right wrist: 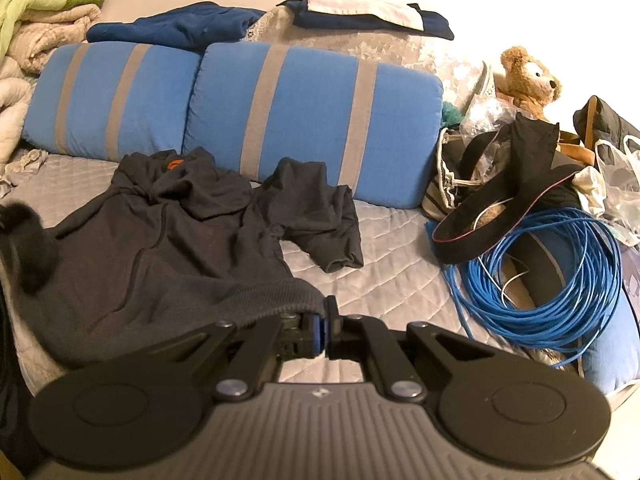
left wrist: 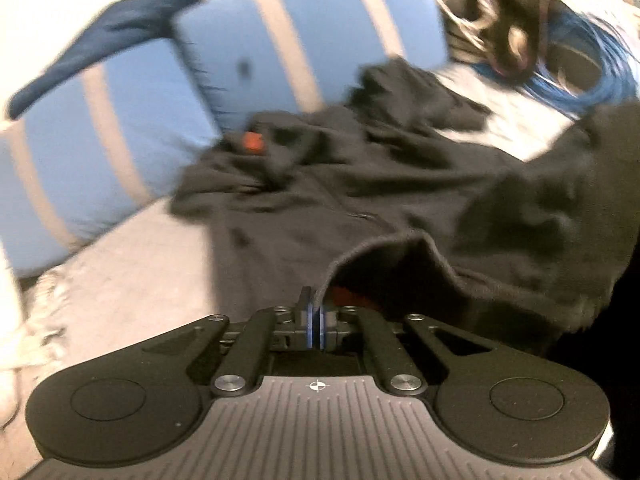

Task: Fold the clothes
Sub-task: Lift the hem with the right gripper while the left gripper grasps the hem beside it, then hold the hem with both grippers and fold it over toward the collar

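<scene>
A dark grey zip hoodie with an orange neck label lies spread on a grey quilted bed cover, hood toward the pillows and one sleeve bunched to the right. My right gripper is shut on the ribbed hem at the hoodie's near right corner. The left wrist view is blurred by motion; there my left gripper is shut on a raised fold of the hoodie hem. A dark blurred shape at the left edge of the right wrist view cannot be identified.
Two blue pillows with grey stripes lean along the back. A coil of blue cable, a black belt-like strap, bags and a teddy bear crowd the right side. Folded dark blue clothes and blankets sit behind.
</scene>
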Demonstrator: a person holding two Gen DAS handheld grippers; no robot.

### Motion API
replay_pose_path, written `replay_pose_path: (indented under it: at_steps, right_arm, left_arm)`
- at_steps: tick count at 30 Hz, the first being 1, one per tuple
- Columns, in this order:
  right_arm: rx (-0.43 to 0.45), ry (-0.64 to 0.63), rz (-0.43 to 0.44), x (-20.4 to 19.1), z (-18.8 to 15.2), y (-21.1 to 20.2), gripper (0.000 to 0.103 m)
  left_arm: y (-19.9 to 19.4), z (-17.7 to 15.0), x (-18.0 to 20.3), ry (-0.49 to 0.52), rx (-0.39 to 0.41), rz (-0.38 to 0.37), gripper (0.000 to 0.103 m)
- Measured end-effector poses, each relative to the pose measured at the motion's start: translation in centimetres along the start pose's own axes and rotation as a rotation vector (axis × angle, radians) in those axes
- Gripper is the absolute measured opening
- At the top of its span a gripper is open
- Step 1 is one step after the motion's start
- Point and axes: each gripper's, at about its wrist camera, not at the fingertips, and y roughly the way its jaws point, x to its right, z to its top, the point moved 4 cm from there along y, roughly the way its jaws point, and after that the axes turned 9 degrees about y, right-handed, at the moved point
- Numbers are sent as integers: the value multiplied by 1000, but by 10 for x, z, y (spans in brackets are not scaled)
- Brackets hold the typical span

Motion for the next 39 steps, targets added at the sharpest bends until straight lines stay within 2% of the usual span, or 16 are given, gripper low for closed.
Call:
replay_pose_path:
  at_steps: [3,7,11,16,21,26,31,33,35,36,38,39]
  right_arm:
    - [1,8,1,3,2,-2,2]
    - [11,-2,19,0,5,-9,1]
    - [20,-12,40,-7,8,-16,1]
    - [30,-34,59,-10,13,-33,1]
    - [-26,-37,72,-4,6,-40,1]
    - [-102,-8,76,3,-11,-32,2]
    - [-129,0,72,2,-19,-27,2]
    - [-131,3,73,2,-20,-26,2]
    - [-134,1,72,1,-21,-25,2]
    - [-134,2,71,1,-22,-25,2]
    - [-138,6,71,1,-23,-25,2]
    - [-141,9,71,1,-23,-25,2]
  left_arm:
    - [-16,-15,-25,-43,15,54,3]
    - [-24,-39,-42,-97,16,72,3]
    - [-35,-52,-45,-117,28,93,3]
    - [-67,-57,-48,-121,75,154,3]
    - [-109,-64,-36,-111,100,165,3]
    - [-93,-89,-8,-85,40,144,4]
    - [-85,-98,0,-97,86,182,6]
    - [-84,-100,-1,-106,101,187,9]
    - [-84,-102,-5,-160,111,201,23]
    - [-84,-104,-7,-193,116,208,36]
    - [-84,-107,-12,-258,126,223,50]
    - [-84,-108,-15,-290,131,231,53]
